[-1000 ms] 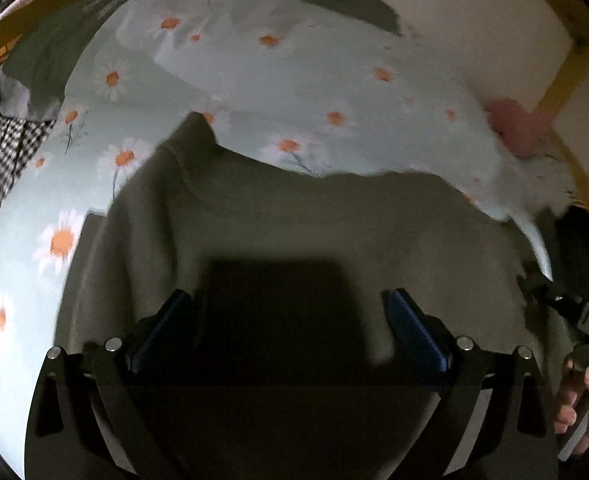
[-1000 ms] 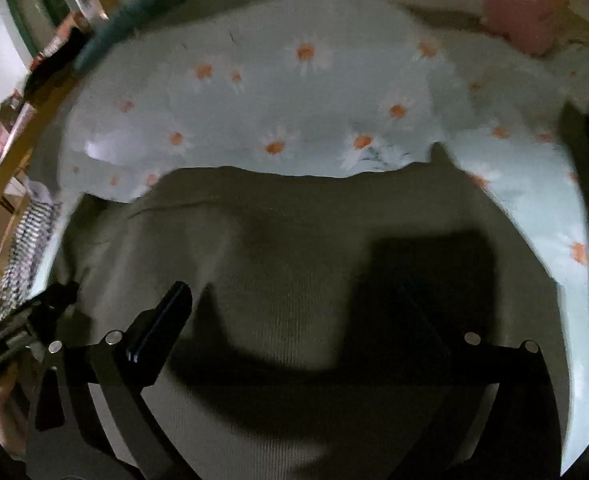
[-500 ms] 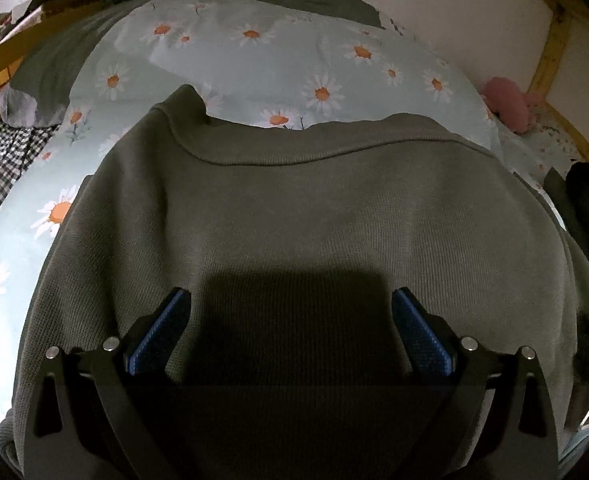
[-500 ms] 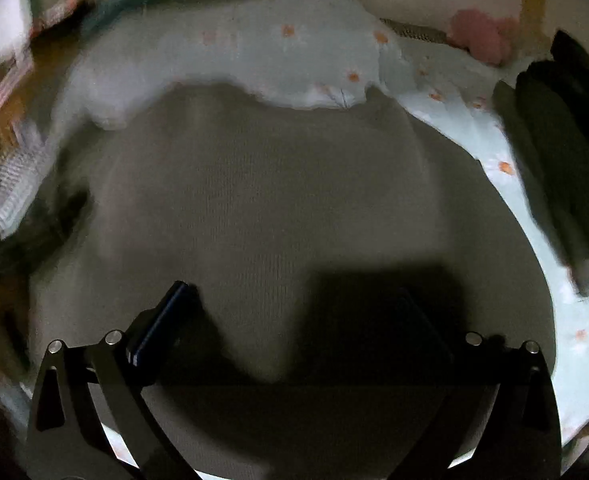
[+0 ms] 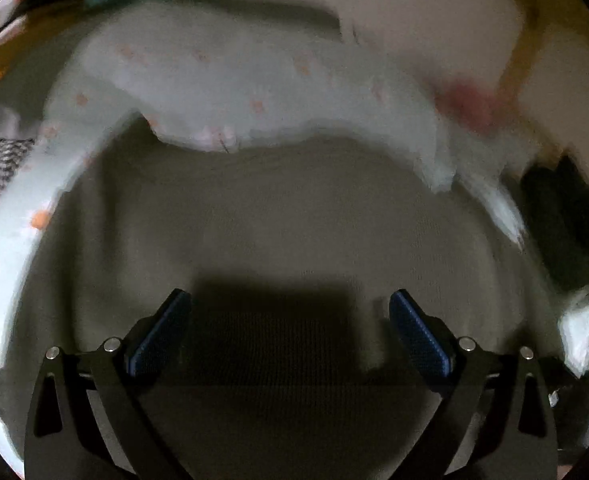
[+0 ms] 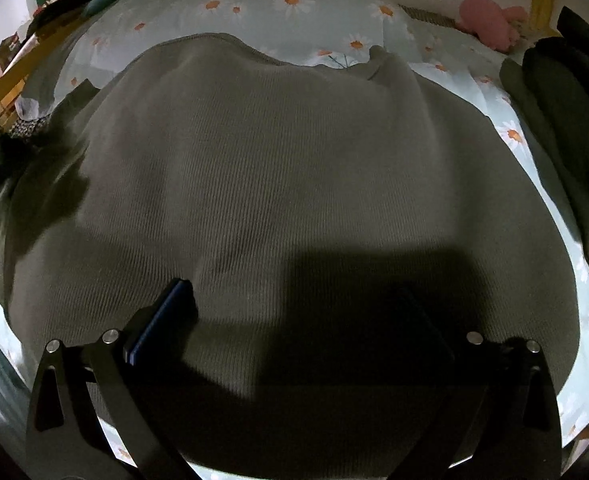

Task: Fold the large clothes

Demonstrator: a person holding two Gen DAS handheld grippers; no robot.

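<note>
Daisy-print bedding (image 6: 294,4) is covered by an olive knit sweater (image 6: 278,168), spread flat. Both left gripper (image 5: 290,312) and right gripper (image 6: 298,304) are held spread apart over it, nothing clamped.

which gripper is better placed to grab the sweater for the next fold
Probably right: the right gripper is open low over the olive-green ribbed knit sweater in a sharp view. The left gripper is open over it too, but its view is motion-blurred.
</note>
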